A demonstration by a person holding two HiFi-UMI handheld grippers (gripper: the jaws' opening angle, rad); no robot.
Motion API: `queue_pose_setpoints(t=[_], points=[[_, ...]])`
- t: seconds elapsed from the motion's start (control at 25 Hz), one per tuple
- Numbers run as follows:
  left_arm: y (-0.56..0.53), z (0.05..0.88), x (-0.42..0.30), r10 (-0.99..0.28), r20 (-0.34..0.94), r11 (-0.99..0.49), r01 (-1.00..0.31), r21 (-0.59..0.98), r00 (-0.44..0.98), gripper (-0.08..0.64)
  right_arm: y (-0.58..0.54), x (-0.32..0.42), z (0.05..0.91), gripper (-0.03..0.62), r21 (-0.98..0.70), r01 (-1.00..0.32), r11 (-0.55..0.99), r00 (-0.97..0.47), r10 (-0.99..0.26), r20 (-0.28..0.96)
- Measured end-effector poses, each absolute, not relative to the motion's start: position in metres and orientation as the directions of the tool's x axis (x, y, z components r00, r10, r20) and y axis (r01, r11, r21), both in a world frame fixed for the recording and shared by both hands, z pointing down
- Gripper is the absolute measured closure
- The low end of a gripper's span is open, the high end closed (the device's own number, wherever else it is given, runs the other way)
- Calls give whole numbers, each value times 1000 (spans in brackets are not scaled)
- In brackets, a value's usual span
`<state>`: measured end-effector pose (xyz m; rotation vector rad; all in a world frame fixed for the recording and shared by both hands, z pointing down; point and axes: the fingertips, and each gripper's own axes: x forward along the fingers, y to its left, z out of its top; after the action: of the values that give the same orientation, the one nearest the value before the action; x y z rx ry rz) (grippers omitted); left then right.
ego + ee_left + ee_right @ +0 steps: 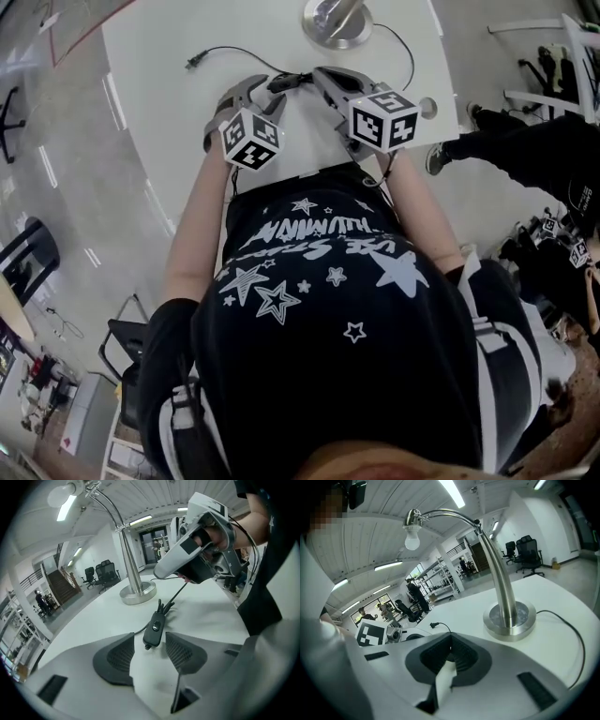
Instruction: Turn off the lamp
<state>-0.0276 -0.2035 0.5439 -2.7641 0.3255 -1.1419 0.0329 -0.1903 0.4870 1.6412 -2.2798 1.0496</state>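
Inline switch lined up, not yet pressed – risk of it skidding off.

Left hand-held gripper (150, 649) is spread wide, pads clear of the inline switch (154, 629), which lies flat on the bench (93, 620) just ahead of the tips, near the lamp (129, 550) base. Right hand-held gripper (451, 645) is pressed together; the cord (176, 595) runs up toward it, but a pinch can't be confirmed. The rocker faces up, so closing on the switch's sides would likely only squeeze the housing. The body looks light and the bench slick, so an off-centre push may shoot it sideways or roll it. A tug on the cord would drag it out of line.
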Motion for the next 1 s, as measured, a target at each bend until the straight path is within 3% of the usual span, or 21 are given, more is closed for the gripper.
queue_pose_setpoints(t=[1.0], points=[[-208, 558, -35, -184, 704, -981, -84, -174, 686, 410, -200, -31, 540, 588, -463, -862, 208, -474, -654, 589]])
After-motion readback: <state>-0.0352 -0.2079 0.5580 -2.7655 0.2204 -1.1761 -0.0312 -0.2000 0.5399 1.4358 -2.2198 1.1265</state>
